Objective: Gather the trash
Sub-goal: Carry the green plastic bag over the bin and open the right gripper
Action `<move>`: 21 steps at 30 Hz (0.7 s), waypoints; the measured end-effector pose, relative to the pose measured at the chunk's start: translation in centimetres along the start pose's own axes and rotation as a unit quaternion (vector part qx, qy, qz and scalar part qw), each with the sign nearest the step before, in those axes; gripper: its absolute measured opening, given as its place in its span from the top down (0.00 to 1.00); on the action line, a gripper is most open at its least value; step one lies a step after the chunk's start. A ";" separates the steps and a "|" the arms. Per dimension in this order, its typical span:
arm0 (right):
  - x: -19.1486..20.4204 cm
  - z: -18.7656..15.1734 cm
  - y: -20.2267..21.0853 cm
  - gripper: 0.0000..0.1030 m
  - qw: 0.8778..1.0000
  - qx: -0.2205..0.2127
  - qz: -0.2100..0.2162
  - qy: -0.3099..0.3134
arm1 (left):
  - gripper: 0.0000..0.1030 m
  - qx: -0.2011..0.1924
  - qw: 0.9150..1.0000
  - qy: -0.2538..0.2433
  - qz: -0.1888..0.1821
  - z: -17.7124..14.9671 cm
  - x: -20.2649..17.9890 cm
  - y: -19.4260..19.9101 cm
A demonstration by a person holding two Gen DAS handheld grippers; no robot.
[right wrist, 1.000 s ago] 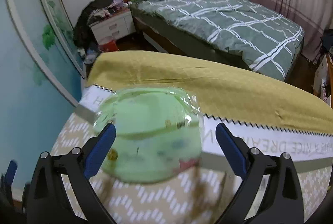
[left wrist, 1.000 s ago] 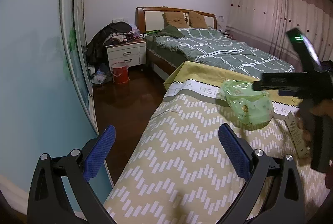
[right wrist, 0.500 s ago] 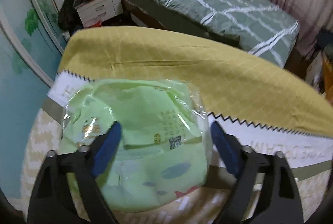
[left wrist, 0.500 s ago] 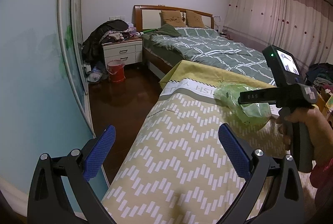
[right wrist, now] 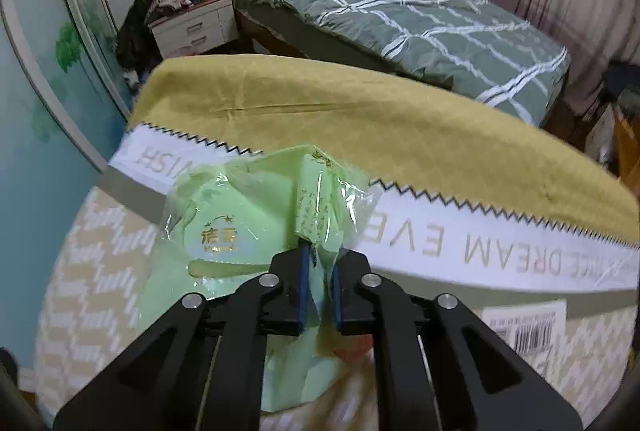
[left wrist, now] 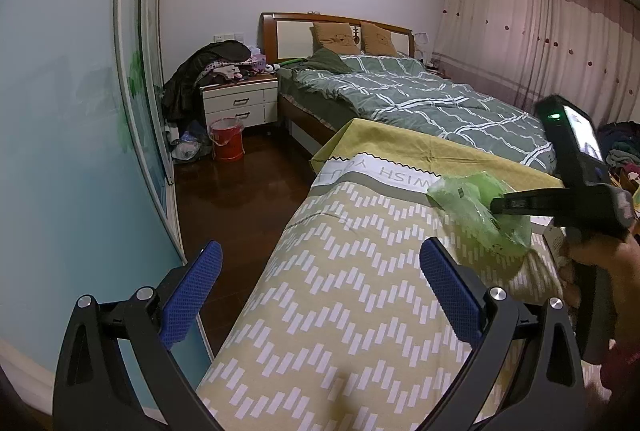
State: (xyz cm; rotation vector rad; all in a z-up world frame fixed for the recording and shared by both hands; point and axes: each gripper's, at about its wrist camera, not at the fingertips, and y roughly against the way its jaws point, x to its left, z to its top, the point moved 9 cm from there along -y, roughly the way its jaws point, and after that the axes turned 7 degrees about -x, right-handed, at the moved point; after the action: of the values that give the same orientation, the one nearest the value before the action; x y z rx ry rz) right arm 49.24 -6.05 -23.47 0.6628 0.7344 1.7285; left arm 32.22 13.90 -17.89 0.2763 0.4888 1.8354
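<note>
Bedroom quilt [right wrist: 440, 135], right gripper [right wrist: 319, 263] jaws pinching green wrapper [right wrist: 240, 215]

"DREAM", "WISH" on bedcover [right wrist: 500, 255]

One green plastic wrapper [right wrist: 256, 231] between right jaws. One boxed carton [right wrist: 524, 323] right of them. Ahead: two pillows [left wrist: 334, 37], one nightstand [left wrist: 240, 103], one red bucket [left wrist: 227, 139], one bed [left wrist: 420, 99].
</note>
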 end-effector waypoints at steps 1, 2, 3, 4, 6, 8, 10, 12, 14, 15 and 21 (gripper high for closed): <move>-0.1 0.0 0.5 0.92 1.000 -0.005 0.003 -0.002 | 0.05 0.000 1.000 0.000 0.000 0.0 0.0 -0.1; -0.2 0.1 1.4 0.92 1.000 -0.012 0.009 -0.007 | 0.05 0.000 1.000 0.000 0.001 0.0 0.0 -0.1; -0.2 0.1 2.3 0.92 1.000 -0.018 0.017 -0.013 | 0.05 0.000 1.000 0.000 0.000 0.0 0.0 -0.1; -0.4 0.2 3.0 0.92 0.999 -0.024 0.021 -0.016 | 0.05 0.001 1.000 0.000 0.001 0.0 0.0 -0.1; -0.8 0.5 5.0 0.92 0.998 -0.046 0.023 -0.020 | 0.05 0.001 1.000 -0.001 0.001 0.0 0.0 -0.2; -1.4 0.7 7.4 0.92 0.997 -0.068 0.026 -0.025 | 0.05 0.001 1.000 -0.001 0.001 0.0 0.1 -0.2; -2.2 0.7 9.6 0.92 0.995 -0.086 0.029 -0.032 | 0.05 0.003 1.000 -0.001 0.002 0.0 0.0 -0.2; -3.7 0.2 12.2 0.92 0.993 -0.106 0.027 -0.043 | 0.05 0.003 1.000 -0.001 0.002 0.0 0.0 -0.1; -5.2 -0.4 14.1 0.92 0.991 -0.121 0.016 -0.051 | 0.05 0.003 1.000 -0.002 0.003 0.0 0.0 -0.1; -6.4 -1.1 15.3 0.92 0.990 -0.130 0.006 -0.057 | 0.05 0.003 1.000 -0.003 0.004 0.1 0.0 -0.1; -14.6 -6.4 20.8 0.92 0.976 -0.167 -0.069 -0.123 | 0.05 0.000 1.000 -0.010 0.005 0.1 -0.2 -0.1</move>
State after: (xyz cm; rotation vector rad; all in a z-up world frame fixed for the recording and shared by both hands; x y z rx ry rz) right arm 35.29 -25.57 -12.99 0.5644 0.3009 1.5594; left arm 32.37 13.75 -17.86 0.2983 0.4742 1.8404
